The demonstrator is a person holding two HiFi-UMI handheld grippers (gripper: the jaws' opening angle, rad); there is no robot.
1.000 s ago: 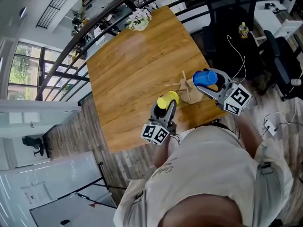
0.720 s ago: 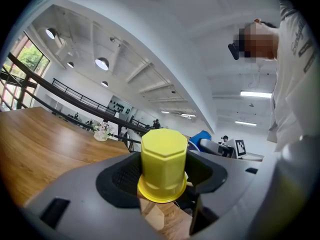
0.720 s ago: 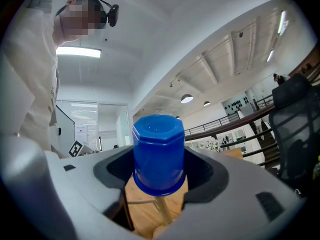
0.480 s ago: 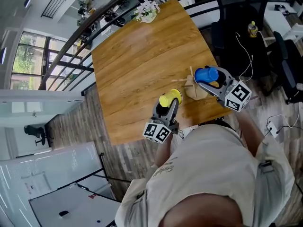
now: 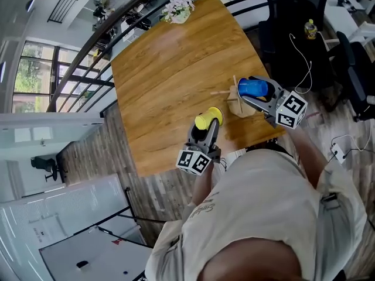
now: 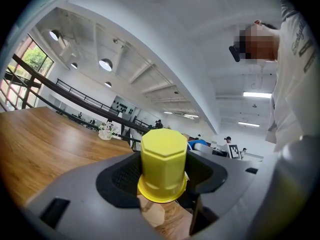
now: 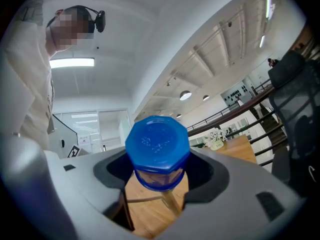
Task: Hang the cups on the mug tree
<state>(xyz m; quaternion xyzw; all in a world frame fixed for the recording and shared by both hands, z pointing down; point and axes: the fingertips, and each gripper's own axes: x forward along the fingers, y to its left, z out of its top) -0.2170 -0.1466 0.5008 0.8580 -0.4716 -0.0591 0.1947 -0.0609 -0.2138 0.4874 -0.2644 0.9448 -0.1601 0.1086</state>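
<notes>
Currently right gripper (image 5: pixel 251 91) jaws clamp the blue cup (image 5: pixel 254 87) just above the mug tree (image 5: pixel 236 105) pegs; left gripper (image 5: pixel 206 126) jaws clamp the yellow cup (image 5: pixel 208 119), farther off, tree to its right.

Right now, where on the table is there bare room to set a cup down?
The wide stretch of table between the flower vase at the far corner and the mug tree is bare. It is crowded at the near right edge, where the blue cup and the yellow cup are held close by the mug tree.
</notes>
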